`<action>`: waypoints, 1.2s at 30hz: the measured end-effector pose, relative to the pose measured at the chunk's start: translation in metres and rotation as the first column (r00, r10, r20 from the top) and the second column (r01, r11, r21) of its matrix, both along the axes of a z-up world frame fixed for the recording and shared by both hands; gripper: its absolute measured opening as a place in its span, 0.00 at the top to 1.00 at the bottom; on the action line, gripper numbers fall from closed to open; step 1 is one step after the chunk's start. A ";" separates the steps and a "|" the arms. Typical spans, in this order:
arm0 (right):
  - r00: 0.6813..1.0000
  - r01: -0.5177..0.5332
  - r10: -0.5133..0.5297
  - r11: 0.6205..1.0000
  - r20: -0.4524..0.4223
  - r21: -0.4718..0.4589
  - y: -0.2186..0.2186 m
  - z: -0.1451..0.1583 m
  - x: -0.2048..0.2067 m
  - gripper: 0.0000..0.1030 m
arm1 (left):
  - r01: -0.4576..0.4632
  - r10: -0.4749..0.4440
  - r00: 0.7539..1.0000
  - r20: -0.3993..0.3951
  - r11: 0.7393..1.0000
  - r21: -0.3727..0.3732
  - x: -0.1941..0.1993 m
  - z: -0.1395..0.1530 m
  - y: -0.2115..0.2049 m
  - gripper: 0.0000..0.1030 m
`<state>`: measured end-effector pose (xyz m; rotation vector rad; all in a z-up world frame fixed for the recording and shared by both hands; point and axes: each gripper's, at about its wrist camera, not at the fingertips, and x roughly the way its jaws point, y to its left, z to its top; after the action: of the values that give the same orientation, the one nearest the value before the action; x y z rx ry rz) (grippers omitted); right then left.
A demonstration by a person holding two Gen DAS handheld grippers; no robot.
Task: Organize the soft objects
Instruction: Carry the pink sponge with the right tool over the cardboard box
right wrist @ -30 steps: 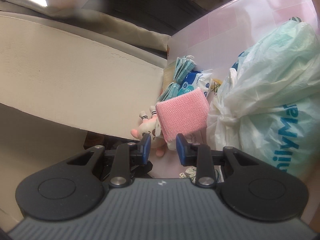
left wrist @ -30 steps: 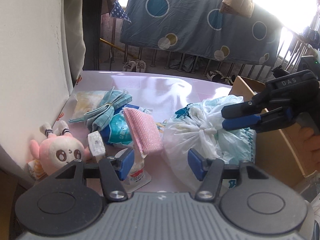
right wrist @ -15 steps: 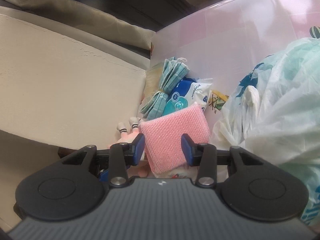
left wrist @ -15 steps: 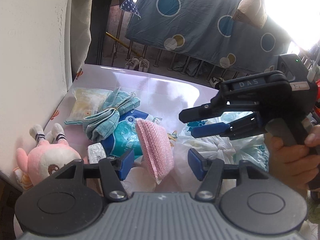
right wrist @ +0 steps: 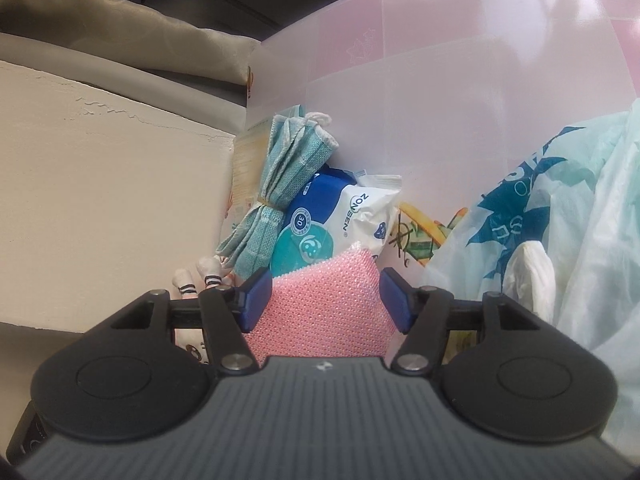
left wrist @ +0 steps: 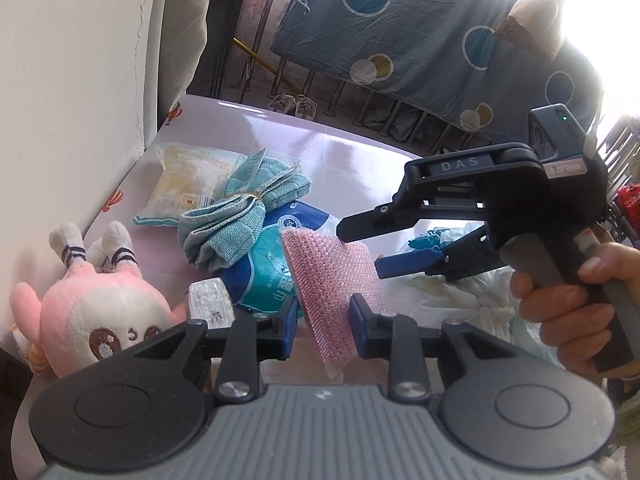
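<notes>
Left gripper (left wrist: 323, 328): jaws narrow, blue pads (left wrist: 289, 330) closed on the lower part of a pink sponge (left wrist: 324, 276), which stands on edge between them and rises ahead of the fingertips.

Right gripper (left wrist: 359, 252): seen from the left wrist, it reaches in from the right, held by the right hand (left wrist: 560, 300). Its jaws are spread wide, one finger above the sponge's top corner and the other beside its right edge. In its own view the right gripper (right wrist: 326, 300) brackets the sponge (right wrist: 320, 312) by its two side edges, with the pads (right wrist: 256, 300) at those edges. Whether they press on it cannot be told.

Beyond the left fingertips:
- A blue and white wipes pack (left wrist: 264, 272) lies just behind the sponge.
- A teal towel (left wrist: 240, 216) tied in a bundle rests on the pack's far left side.
- A pale packet (left wrist: 188, 180) lies farther off, beyond the towel.

Left of the left gripper: a pink plush (left wrist: 88, 308) lies on its back against the wall, feet pointing away. A small white packet (left wrist: 210, 300) sits between it and the wipes pack.

Right of the left gripper: a knotted plastic bag (left wrist: 460, 296) lies under the right gripper.

All of these rest on a pink table (left wrist: 340, 148).

From the right wrist, the wipes pack (right wrist: 320, 224) and towel (right wrist: 280, 184) lie straight ahead past the sponge, and the bag (right wrist: 560, 220) lies to the right.
</notes>
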<state>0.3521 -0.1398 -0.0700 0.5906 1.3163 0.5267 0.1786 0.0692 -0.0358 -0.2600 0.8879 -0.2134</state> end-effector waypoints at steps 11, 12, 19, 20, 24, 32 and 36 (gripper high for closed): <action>1.000 -0.008 0.006 0.998 0.024 0.068 0.000 0.013 -0.007 0.38 | -0.025 0.025 1.000 0.008 0.999 -0.038 -0.005 0.012 0.004 0.74; 1.000 -0.005 0.003 0.997 0.027 0.077 -0.001 0.015 -0.008 0.38 | -0.026 0.027 1.000 0.015 0.999 -0.040 -0.007 0.015 0.004 0.74; 0.998 0.006 -0.015 0.990 0.057 0.142 -0.007 0.034 -0.019 0.38 | -0.020 0.022 0.996 0.081 0.999 -0.033 -0.020 0.044 0.001 0.75; 0.998 0.008 -0.018 0.988 0.061 0.151 -0.009 0.037 -0.021 0.38 | -0.015 0.018 0.996 0.091 0.999 -0.033 -0.023 0.048 0.000 0.75; 0.996 0.018 -0.033 0.982 0.078 0.189 -0.019 0.053 -0.029 0.38 | 0.004 0.001 0.991 0.137 0.999 -0.033 -0.032 0.067 -0.007 0.75; 0.990 0.055 -0.087 0.963 0.110 0.263 -0.052 0.081 -0.050 0.38 | 0.057 -0.054 0.973 0.226 0.998 -0.008 -0.056 0.098 -0.034 0.74; 0.984 0.072 -0.115 0.955 0.137 0.287 -0.073 0.096 -0.063 0.38 | 0.093 -0.089 0.961 0.262 0.996 -0.002 -0.065 0.112 -0.050 0.74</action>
<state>0.2889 -0.2132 0.0260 0.8276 1.0700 0.6731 0.1140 0.0190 0.0758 -0.1989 0.6365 -0.3320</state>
